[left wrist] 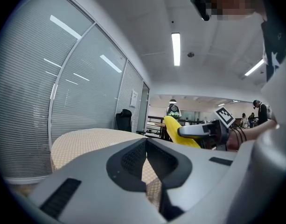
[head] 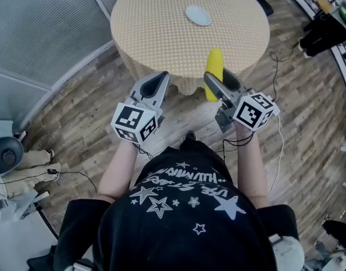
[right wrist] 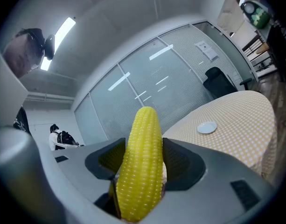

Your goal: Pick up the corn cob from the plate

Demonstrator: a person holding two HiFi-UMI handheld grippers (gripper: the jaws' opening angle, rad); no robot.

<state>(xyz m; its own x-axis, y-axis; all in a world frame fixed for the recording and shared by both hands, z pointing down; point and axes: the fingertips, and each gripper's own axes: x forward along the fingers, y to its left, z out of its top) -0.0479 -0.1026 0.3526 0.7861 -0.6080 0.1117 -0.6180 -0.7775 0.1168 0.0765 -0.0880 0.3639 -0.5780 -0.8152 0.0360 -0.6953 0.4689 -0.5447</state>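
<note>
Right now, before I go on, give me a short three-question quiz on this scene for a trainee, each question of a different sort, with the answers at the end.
1. True or false: the corn cob lies on the plate.
2. Multiple choice: which gripper holds the corn cob? A) left B) right C) neither
3. Fill in: the plate stands on the round, cloth-covered ____.

Key
1. False. It is off the plate, clamped between a gripper's jaws.
2. B. It is held by the right gripper.
3. table
</note>
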